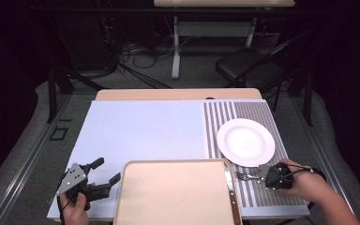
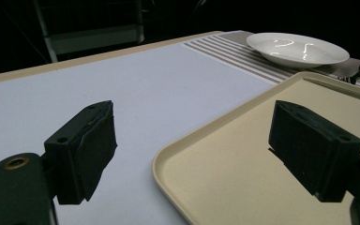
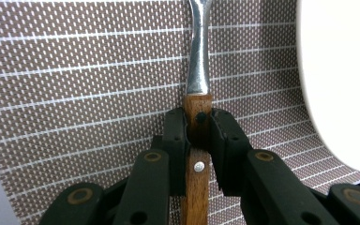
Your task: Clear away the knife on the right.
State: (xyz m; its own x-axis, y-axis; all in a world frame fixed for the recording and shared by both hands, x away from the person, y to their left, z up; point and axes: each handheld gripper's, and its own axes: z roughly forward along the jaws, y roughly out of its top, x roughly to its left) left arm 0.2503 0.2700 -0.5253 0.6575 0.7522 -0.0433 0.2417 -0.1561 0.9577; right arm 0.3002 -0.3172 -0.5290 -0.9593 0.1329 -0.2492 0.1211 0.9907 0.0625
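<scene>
The right claw [image 3: 198, 133] grasps the fork [image 3: 198, 70] by its wooden handle near the plate [image 1: 246, 142], while the left claw [image 2: 192, 150] stands released beside the tray [image 1: 178, 197].

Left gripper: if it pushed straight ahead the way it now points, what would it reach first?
Probably the near corner of the beige plastic tray: the open left gripper straddles its rim. Farther along sits the white round plate on the striped placemat, though depth is hard to judge.
</scene>
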